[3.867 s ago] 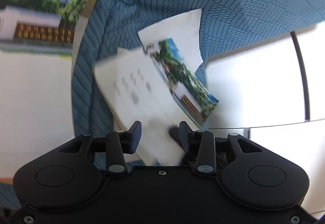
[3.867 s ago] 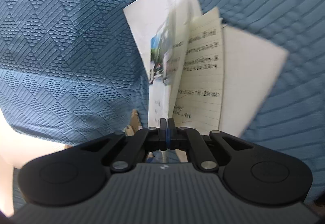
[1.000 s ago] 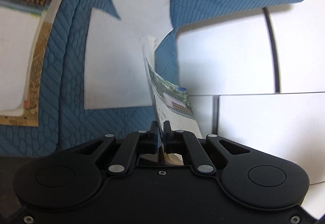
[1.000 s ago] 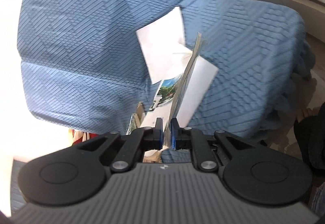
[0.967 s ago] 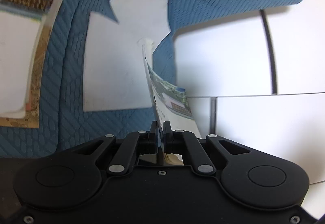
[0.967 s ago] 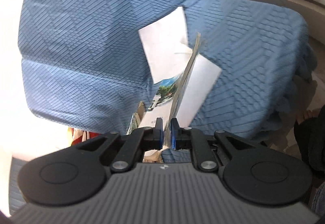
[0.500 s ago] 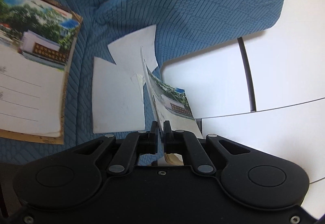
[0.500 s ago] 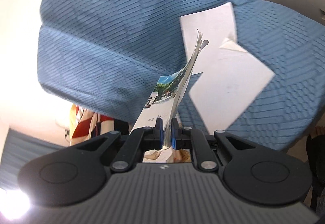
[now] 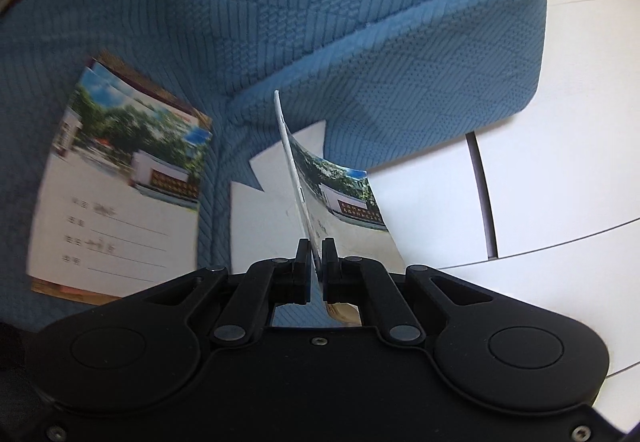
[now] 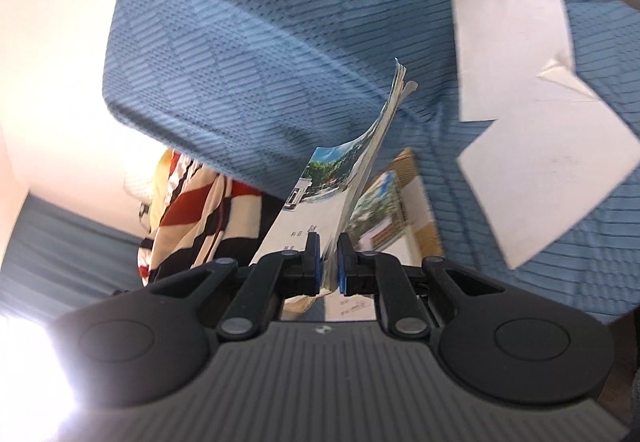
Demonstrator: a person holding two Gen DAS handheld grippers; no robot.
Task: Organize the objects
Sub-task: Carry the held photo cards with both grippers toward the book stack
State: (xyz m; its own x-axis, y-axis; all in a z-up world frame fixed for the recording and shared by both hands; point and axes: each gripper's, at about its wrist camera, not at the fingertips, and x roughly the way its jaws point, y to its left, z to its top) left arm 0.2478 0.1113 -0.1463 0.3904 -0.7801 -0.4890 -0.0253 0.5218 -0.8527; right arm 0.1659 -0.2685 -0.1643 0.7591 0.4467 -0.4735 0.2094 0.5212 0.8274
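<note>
I am carrying a notebook (image 9: 320, 197), both grippers (image 9: 316, 262) (image 10: 328, 262) clamping it, toward the stack (image 9: 120, 193) at left.

A blue quilted cover (image 9: 360, 1) is patterned with stitched triangles and ribs. The booklets (image 9: 120, 177) are printed with green trees, blue sky (over white lined fronts). Plain white sheets (image 10: 516, 53) are seen at two o'clock; red, black and cream stripes mark a cloth (image 10: 192, 209).

Two notebooks (image 9: 120, 177) (image 9: 340, 201), two white sheets (image 10: 512, 49) (image 10: 548, 169)
</note>
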